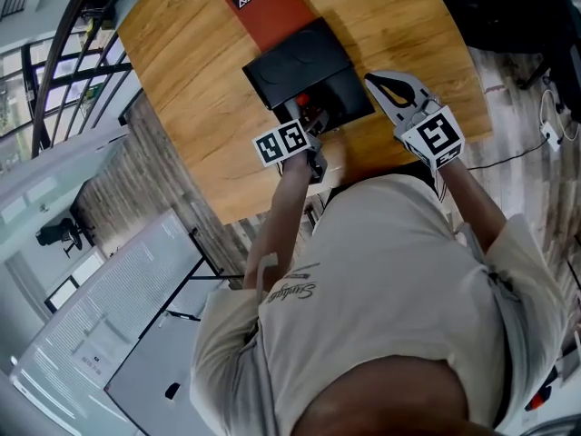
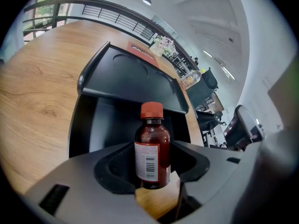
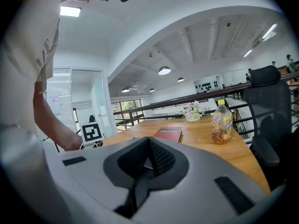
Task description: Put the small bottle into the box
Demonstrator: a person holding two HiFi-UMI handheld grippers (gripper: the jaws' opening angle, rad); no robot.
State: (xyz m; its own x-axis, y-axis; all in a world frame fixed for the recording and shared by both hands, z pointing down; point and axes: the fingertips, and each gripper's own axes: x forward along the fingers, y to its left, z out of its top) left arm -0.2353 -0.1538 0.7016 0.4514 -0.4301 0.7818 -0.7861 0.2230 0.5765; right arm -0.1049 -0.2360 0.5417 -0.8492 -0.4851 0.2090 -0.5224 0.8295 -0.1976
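The small brown bottle has a red cap and a white barcode label. It stands upright between the jaws of my left gripper, which is shut on it. In the head view the bottle and the left gripper are at the near edge of the open black box. The box lies just ahead, with its lid tipped back behind it. My right gripper hangs just right of the box. Its jaws meet with nothing between them.
A red booklet lies on the wooden table behind the box. Farther off in the right gripper view stand a yellow-capped drink bottle and a flower pot. A dark office chair is beside the table. The table's near edge is by my body.
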